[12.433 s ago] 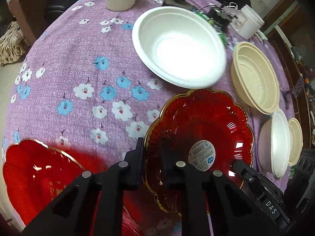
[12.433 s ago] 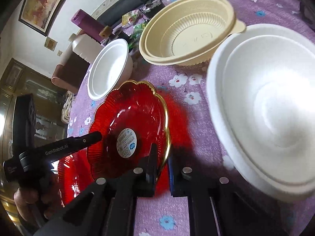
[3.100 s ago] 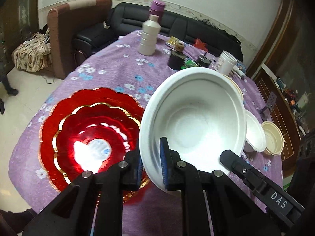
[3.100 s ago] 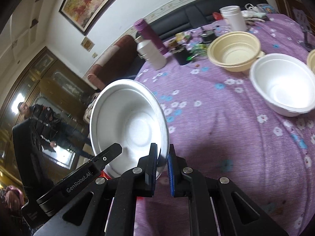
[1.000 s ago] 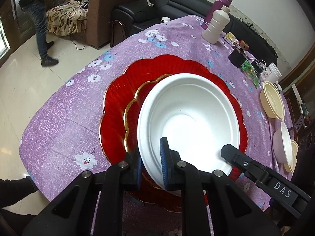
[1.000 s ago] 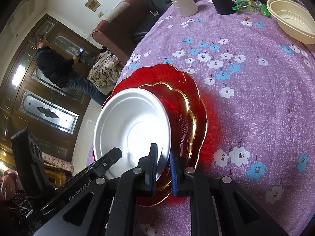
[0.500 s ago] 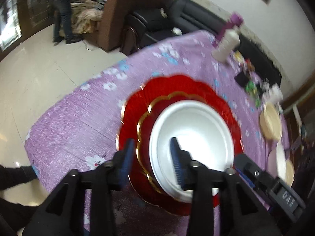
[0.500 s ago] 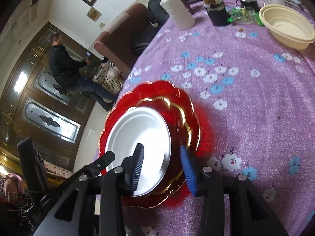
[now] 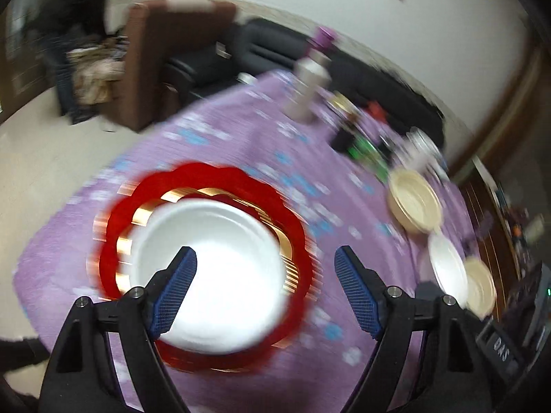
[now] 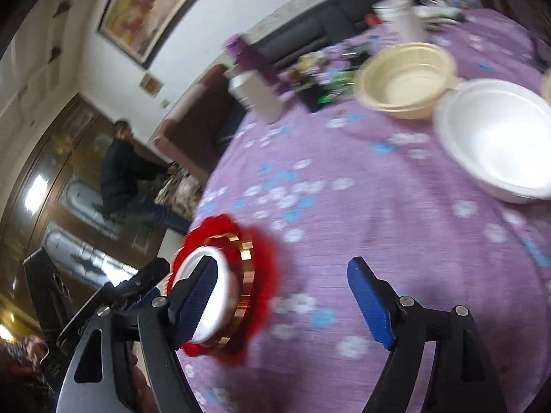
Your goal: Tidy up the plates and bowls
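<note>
A large white bowl point(image 9: 220, 268) rests inside the stacked red gold-rimmed plates point(image 9: 206, 186) on the purple flowered tablecloth. My left gripper point(image 9: 264, 253) hovers above and behind it. Its jaws are opening, and neither blue pad touches the bowl. In the right wrist view the same white bowl point(image 10: 220, 296) and red plates point(image 10: 261, 275) lie at lower left. My right gripper point(image 10: 283, 262) is over the cloth beside them, with opening jaws that hold nothing. A cream bowl point(image 10: 406, 79) and a smaller white bowl point(image 10: 496, 141) stand further along the table. Both views are blurred by motion.
The cream bowl point(image 9: 415, 206), the small white bowl point(image 9: 447, 265) and a small cream bowl point(image 9: 480, 289) line the right side. A bottle point(image 9: 308, 86), a white jar point(image 10: 399, 17) and clutter sit at the far end. A person point(image 10: 120, 172) stands beyond the table by a sofa.
Both grippers released the white bowl's rim, spread their jaws wide and drew back and up. The bowl stays on the red plates.
</note>
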`<state>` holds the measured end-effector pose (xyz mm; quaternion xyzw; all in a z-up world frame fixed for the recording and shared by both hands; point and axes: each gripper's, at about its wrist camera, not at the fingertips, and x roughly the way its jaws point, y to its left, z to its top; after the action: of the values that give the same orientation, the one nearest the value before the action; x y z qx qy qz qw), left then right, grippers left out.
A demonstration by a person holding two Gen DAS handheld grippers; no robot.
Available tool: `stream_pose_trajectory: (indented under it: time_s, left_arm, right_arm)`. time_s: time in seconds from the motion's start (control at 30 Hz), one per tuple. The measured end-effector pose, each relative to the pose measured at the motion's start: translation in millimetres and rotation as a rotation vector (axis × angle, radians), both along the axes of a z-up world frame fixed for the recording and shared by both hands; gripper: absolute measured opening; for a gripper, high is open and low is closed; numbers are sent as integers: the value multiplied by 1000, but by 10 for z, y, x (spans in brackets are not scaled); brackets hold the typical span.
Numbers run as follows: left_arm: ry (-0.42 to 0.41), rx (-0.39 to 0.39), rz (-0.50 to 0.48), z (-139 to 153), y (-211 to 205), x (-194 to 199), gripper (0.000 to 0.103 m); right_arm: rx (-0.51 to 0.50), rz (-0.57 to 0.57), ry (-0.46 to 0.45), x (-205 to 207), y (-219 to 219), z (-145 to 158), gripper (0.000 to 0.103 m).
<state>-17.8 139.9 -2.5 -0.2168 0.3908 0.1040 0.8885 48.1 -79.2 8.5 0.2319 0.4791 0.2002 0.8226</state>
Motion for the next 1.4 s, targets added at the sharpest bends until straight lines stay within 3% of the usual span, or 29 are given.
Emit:
stream_pose_trajectory:
  time_s: [0.17,0.47,0.63,0.87,0.97,1.07,1.17,1.23,1.27,1.4]
  left_arm:
    - [75,-51,-160,-80,-522,333,83]
    - [161,-111,-317,-130,-1347,829,82]
    - [201,-90,-364,-243,-1722,1146,82]
    - [247,-65,-392,-445,-2057,1467,82]
    - [252,-58,-383,-499,-2120,1531,82]
    - [252,-44,-376,-523,-2137,1557,82]
    - [253,-23,-359,-539,-2141,1592,73]
    - [261,3,-352,-559,-2137,1614,48]
    - [272,28,-349,-576,-2144,1629,42]
    - [274,40,-396,-571,-2223,1595,15]
  right_arm:
    - [42,-90,45,-17,-618,-33,80]
    - [55,-281,44,-29,-1575,84,80]
    - [60,-346,86,112,-1937,-5,81]
    - [59,-394,121,367,-2109,-153,81]
    - [46,-403,125,433,-2133,-191,77]
    - [29,-411,149,504,-2145,-265,66]
    - [24,-416,174,570,-2142,-351,51]
    - [18,-421,191,588,-2142,-403,37]
    - [13,-419,199,594,-2135,-425,23]
    - [-2,-400,192,565,-2071,-431,16]
